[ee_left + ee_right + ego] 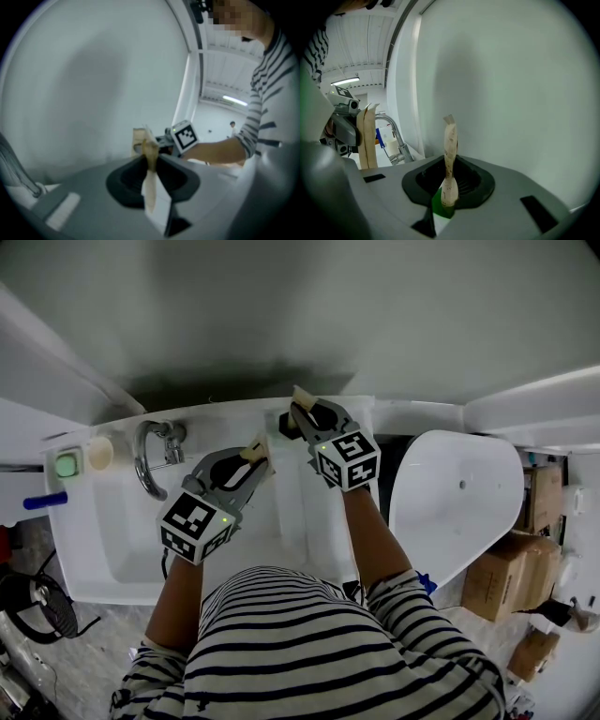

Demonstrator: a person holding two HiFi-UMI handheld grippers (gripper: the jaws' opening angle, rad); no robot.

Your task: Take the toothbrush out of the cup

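My right gripper (300, 401) is over the back rim of the white sink (122, 559), close to the wall. In the right gripper view its jaws (449, 123) stand pressed together, with a green-and-white piece, apparently the toothbrush (439, 205), pinched low between them. My left gripper (257, 451) hovers just left of it and nearer to me. Its jaws (149, 143) are shut on a white thing, apparently the cup (161, 208), most of which is hidden. The two grippers' tips are a short way apart.
A chrome faucet (150, 456) stands at the sink's back left, beside a green soap dish (66, 465), a beige round pot (100, 453) and a blue item (45, 500). A white toilet (459, 502) and cardboard boxes (497, 582) are at the right.
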